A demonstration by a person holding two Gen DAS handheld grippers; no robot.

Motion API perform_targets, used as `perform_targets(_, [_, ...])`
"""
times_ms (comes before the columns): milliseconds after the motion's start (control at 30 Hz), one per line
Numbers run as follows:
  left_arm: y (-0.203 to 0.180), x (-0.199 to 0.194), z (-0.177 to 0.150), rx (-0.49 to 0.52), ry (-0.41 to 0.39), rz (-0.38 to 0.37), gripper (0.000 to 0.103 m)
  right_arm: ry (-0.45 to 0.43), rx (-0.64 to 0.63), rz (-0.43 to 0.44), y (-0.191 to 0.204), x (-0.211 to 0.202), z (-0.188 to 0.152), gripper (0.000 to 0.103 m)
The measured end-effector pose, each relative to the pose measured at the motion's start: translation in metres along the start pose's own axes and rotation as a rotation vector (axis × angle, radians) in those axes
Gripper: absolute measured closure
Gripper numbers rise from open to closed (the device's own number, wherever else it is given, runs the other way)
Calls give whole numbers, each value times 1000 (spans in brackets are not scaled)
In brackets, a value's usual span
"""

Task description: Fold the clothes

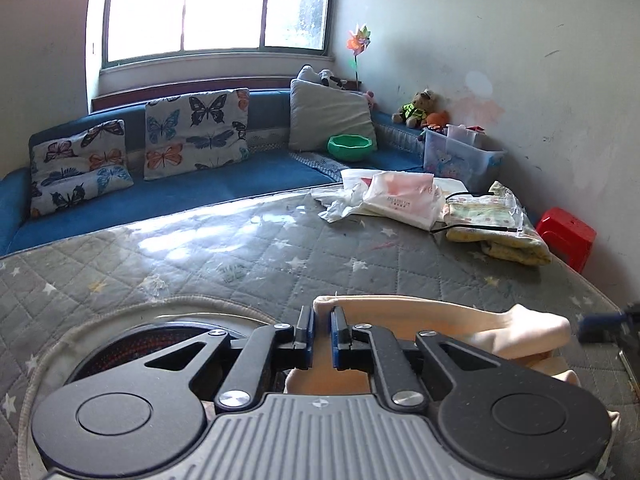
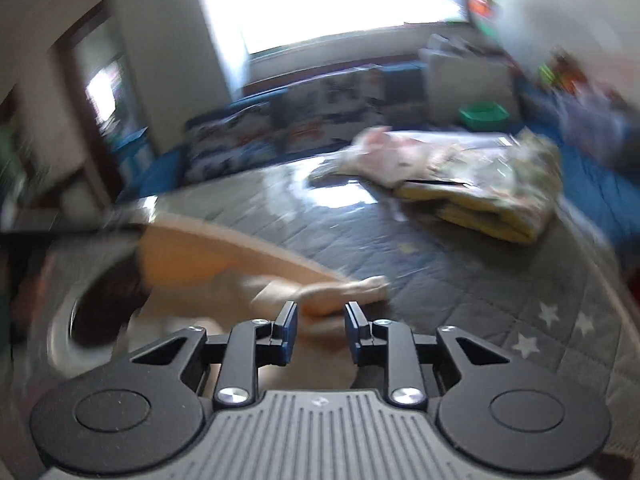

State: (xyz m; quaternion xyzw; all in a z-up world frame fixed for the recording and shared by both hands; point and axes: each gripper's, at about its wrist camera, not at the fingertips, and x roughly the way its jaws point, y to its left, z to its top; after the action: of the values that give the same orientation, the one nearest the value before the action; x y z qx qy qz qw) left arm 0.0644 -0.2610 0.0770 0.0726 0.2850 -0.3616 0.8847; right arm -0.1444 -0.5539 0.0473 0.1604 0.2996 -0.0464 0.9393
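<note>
- The left gripper (image 1: 322,322) pinches a fold of a cream garment (image 1: 460,320), which lies on a grey star-quilted table cover (image 1: 240,260).
- The right gripper (image 2: 321,320) has its jaws apart, holding nothing, just above the garment's (image 2: 240,264) bunched end; this view is blurred.
- A folded yellow cloth (image 1: 500,228) rests well apart.

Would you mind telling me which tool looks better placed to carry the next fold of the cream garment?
Probably the left. The left tool is nearly closed on an edge of the cream garment, so it can carry it. The right tool is open, just short of the cloth, in a blurred view.
</note>
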Motion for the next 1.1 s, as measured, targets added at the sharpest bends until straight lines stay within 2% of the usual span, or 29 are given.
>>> perform_targets(100, [0,1,0,3,-2,4,94,34,161,-19,-26,26,17,74])
perform_targets(200, [1,4,2,2,4,14,94,83,210,-20,-40,47,22,67])
perform_targets(267, [2,6,3,4,9,20,94,118,223,-18,-41,60,24,67])
perform_targets(300, [3,8,3,6,10,23,94,161,226,-7,-40,72,25,68])
perform_targets(367, [6,10,3,10,11,32,94,191,204,-23,-35,83,26,71])
perform_targets(400, [7,12,4,10,12,36,94,197,181,-32,-31,87,28,82])
perform_targets(433, [9,13,5,9,12,41,94,194,138,-35,-25,91,31,94])
perform_targets(500, [12,19,6,12,12,60,94,162,85,-47,-15,92,38,96])
perform_targets(667, [21,27,13,8,9,108,94,-11,-51,-131,10,83,56,97])
perform_targets(700, [23,28,15,7,7,116,94,-48,-85,-169,15,84,60,94])
perform_targets(767, [25,29,15,3,13,126,93,-40,-109,-206,19,88,59,80])
perform_targets(800, [26,29,13,-1,24,127,91,-33,-111,-214,19,90,59,70])
perform_targets(900, [25,22,1,-4,52,107,88,-11,-97,-192,19,87,53,68])
perform_targets(967, [22,13,-8,-7,73,93,81,9,-118,-160,22,78,43,67])
perform_targets(1033, [19,5,-16,-11,95,80,66,37,-137,-121,28,67,31,60])
perform_targets(1100, [13,-4,-26,-19,112,76,57,58,-142,-90,32,56,20,55])
